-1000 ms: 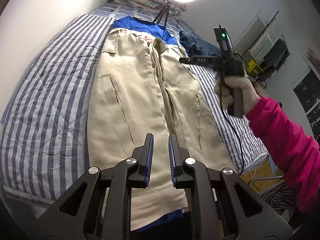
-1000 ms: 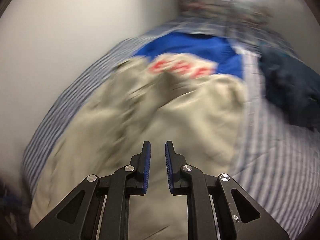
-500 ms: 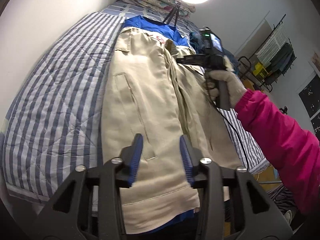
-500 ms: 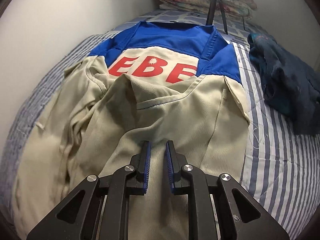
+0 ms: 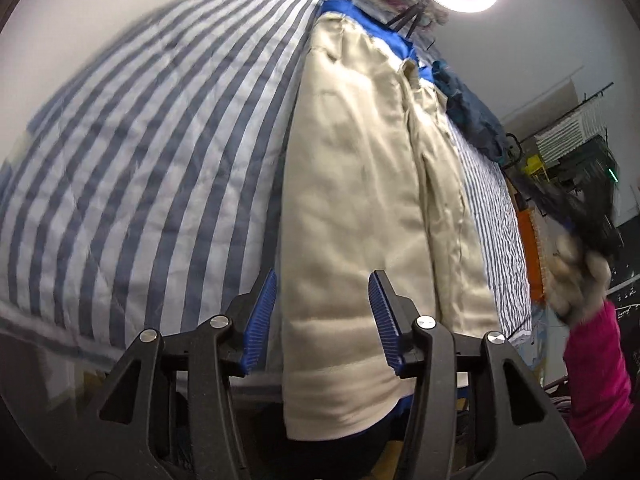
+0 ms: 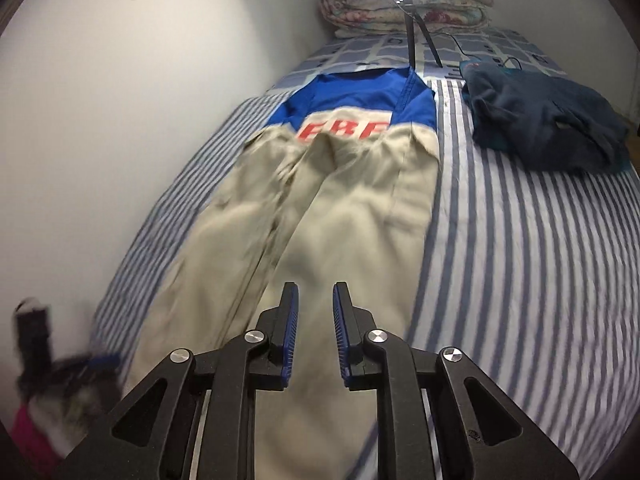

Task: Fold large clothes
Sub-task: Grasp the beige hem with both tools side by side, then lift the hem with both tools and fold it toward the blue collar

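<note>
A large beige garment with a blue top and red letters lies flat along the striped bed. In the left wrist view it runs away from me as a beige strip. My left gripper hovers over its near hem. Its jaws are opening and the pads touch no cloth. My right gripper hangs above the garment's lower half. Its jaws are opening from a narrow gap, with nothing between them. It also shows blurred at the right edge, held by a gloved hand with a pink sleeve.
A dark blue garment lies on the bed's far right. A ring light on a tripod stands by a folded quilt at the bed's head. A white wall runs along the left. A drying rack stands beyond the bed's right edge.
My left gripper's jaws have spread and it has sunk toward the near hem. My right gripper has drawn back from the lettered chest toward the garment's nearer end, its jaws parting slightly.
</note>
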The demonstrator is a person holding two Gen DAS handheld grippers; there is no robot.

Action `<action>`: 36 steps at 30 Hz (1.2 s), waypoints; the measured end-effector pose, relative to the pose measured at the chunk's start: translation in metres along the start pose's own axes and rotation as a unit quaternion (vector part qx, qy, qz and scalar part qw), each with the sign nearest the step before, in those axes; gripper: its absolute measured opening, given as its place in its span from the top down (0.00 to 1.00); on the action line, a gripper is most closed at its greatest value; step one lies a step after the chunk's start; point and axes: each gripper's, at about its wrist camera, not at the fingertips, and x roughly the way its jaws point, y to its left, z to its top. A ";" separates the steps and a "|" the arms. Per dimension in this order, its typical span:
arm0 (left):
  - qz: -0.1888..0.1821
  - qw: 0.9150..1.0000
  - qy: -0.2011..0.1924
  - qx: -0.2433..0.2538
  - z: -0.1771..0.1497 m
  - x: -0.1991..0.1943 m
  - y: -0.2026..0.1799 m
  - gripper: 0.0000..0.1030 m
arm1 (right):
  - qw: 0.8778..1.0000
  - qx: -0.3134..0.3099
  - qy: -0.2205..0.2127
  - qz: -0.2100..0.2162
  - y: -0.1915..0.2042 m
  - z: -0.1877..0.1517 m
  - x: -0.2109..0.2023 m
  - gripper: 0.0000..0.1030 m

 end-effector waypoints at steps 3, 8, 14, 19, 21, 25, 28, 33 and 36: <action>-0.009 1.000 0.017 -0.007 -0.008 0.007 0.002 0.53 | 1.000 0.004 0.024 0.008 0.009 -0.047 -0.026 0.64; -0.008 0.999 0.029 -0.020 -0.021 0.018 0.011 0.53 | 0.996 0.045 0.077 0.024 0.008 -0.125 -0.028 0.63; -0.009 0.999 0.030 -0.007 -0.033 0.015 0.005 0.53 | 0.984 0.114 0.121 0.063 -0.001 -0.171 -0.004 0.63; -0.036 0.998 0.042 -0.024 -0.037 0.015 0.006 0.53 | 0.984 0.110 0.124 0.072 -0.001 -0.175 -0.004 0.63; -0.052 0.997 0.049 -0.040 -0.039 0.014 0.011 0.53 | 0.981 0.121 0.121 0.095 0.000 -0.177 -0.006 0.63; -0.077 0.993 0.063 -0.062 -0.044 0.014 0.018 0.53 | 0.974 0.130 0.129 0.130 0.000 -0.188 -0.002 0.58; -0.090 0.991 0.076 -0.070 -0.049 0.015 0.018 0.53 | 0.963 0.153 0.146 0.166 -0.002 -0.199 0.007 0.57; -0.085 0.990 0.098 -0.047 -0.057 0.024 0.006 0.53 | 0.953 0.174 0.145 0.200 -0.008 -0.203 0.014 0.57; -0.078 0.992 0.094 -0.040 -0.059 0.020 0.001 0.62 | 0.955 0.165 0.149 0.195 -0.009 -0.200 0.014 0.62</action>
